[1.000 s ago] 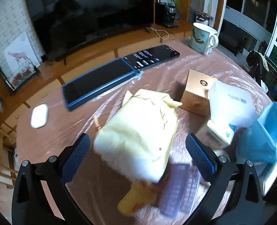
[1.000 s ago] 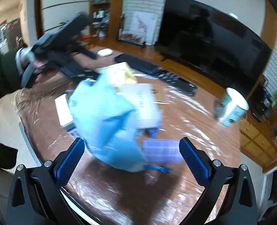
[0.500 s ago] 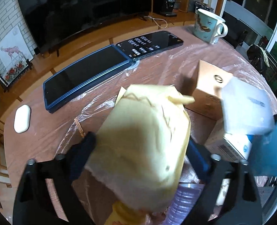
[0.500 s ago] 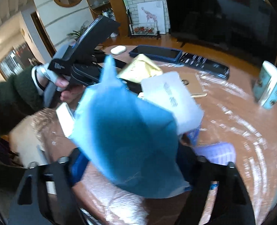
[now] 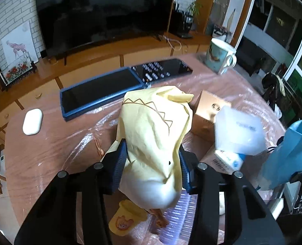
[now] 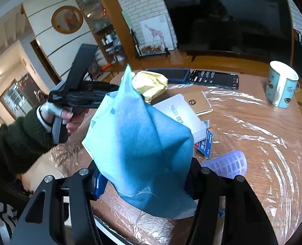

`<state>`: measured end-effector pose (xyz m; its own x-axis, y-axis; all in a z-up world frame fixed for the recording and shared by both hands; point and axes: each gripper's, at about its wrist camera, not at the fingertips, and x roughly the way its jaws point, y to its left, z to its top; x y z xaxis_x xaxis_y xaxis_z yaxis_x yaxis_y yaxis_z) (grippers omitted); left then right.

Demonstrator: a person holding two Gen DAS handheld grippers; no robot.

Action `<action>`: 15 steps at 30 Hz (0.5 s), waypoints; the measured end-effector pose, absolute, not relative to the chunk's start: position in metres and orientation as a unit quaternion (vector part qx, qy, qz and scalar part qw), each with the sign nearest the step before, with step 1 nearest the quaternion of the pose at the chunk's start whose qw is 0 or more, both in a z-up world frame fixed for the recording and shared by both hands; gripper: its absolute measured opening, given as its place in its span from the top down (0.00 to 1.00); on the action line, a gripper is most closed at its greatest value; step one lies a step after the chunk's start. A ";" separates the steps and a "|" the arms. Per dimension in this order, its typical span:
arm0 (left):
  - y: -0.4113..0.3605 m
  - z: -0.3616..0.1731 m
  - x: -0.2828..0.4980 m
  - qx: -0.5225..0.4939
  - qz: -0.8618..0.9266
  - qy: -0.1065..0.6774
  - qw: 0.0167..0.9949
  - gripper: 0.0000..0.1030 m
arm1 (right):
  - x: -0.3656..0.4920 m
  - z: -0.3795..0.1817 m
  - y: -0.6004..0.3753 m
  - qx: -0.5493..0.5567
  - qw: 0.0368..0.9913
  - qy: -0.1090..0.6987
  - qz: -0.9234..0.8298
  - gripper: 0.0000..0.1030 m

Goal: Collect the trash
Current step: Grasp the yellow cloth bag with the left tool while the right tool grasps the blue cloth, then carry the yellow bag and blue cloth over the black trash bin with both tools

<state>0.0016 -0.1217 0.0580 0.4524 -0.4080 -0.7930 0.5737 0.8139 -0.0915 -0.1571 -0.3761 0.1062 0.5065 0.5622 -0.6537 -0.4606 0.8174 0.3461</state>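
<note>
- Left gripper [image 5: 151, 163]: jaws closing, pads already pressed on both sides of the crumpled yellow wrapper [image 5: 153, 134]. The wrapper stands up between them over the table [image 5: 48, 159]; whether its lower end is clear of the surface cannot be told.
- Right gripper [image 6: 144, 180]: jaws closing, clamped on the blue bag [image 6: 138, 143], which rises between them at the near edge of the table.
- Done, as judged: two pieces of trash are gripped, one per hand. Neither has been put anywhere; no bin shows in either view.
- Left, as judged: a white box [image 6: 181, 114] and a brown box [image 6: 198, 103] lie in a heap just beyond the bag, with a small blue packet [image 6: 206, 145] beside them. A clear ribbed cup [image 6: 226, 163] lies on its side nearby. A small yellow scrap [image 5: 124, 218] sits under the wrapper.
- Not trash, by appearance: mug [image 6: 281, 83], tablet [image 5: 97, 91], phone [image 5: 163, 69], white earbud case [image 5: 32, 121].
- Assessment: early stage; both grips barely settled.
</note>
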 end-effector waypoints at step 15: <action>-0.105 0.107 -0.052 0.029 -0.303 0.370 0.878 0.60 | -0.171 0.129 -0.381 0.104 0.888 0.359 0.269 0.44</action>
